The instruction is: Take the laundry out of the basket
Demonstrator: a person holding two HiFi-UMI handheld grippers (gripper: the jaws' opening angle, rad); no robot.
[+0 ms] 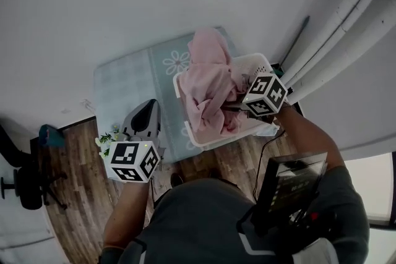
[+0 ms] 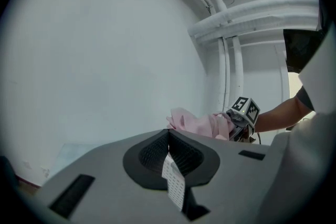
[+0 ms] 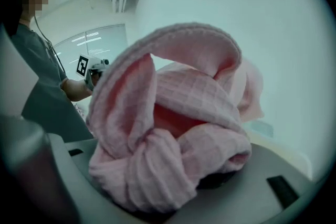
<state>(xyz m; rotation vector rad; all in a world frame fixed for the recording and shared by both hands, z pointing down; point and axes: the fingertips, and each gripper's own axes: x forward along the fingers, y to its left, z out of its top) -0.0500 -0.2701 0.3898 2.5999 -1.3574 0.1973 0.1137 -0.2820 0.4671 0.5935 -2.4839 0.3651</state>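
Observation:
A white laundry basket (image 1: 262,61) stands on a pale blue mat (image 1: 124,80). A pink cloth (image 1: 210,80) rises out of it in a bunched heap. My right gripper (image 1: 232,106) is shut on this cloth over the basket's near side; in the right gripper view the pink cloth (image 3: 173,128) fills the jaws (image 3: 173,194) in a thick knot. My left gripper (image 1: 142,119) hangs over the mat's near edge, left of the basket, jaws together and empty. In the left gripper view its jaws (image 2: 170,165) meet, with the pink cloth (image 2: 197,124) and the right gripper (image 2: 242,115) beyond.
Wooden floor (image 1: 74,195) lies in front of the mat. A dark office chair (image 1: 25,179) stands at the far left. White pipes or rails (image 1: 346,15) run along the right. A black cable (image 1: 266,139) trails by the basket. A small posy (image 1: 106,140) lies beside the left gripper.

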